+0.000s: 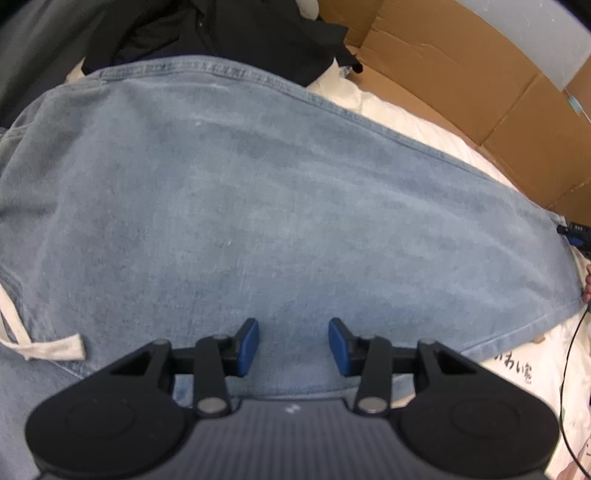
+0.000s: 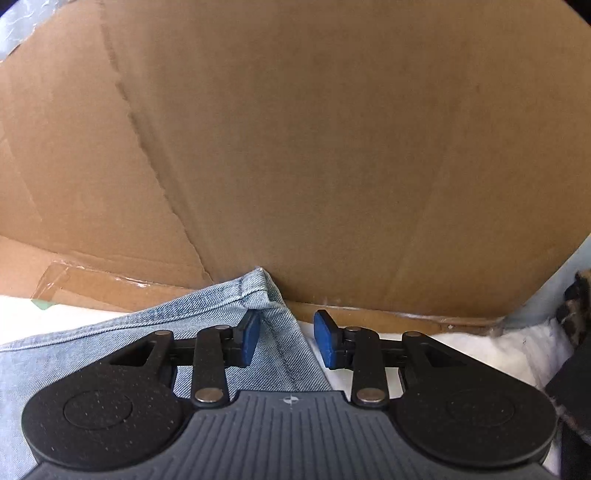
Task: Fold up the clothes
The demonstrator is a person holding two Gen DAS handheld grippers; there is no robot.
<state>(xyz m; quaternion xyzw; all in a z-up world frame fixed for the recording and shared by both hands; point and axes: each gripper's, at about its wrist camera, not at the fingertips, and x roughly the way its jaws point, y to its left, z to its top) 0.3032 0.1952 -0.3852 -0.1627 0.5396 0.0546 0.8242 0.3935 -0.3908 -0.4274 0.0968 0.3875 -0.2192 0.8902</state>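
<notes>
A light blue denim garment lies spread flat over a white bed sheet, with a white drawstring at its left edge. My left gripper hovers above the near part of the denim, open, nothing between its blue pads. In the right wrist view a hemmed corner of the denim lies against a cardboard wall. My right gripper stands open over that corner; the hem edge runs between the fingers, and the pads do not press on it.
Flattened cardboard stands along the bed's far side, also in the left view as cardboard. A black garment is piled beyond the denim. A thin black cable runs down at the right over the printed sheet.
</notes>
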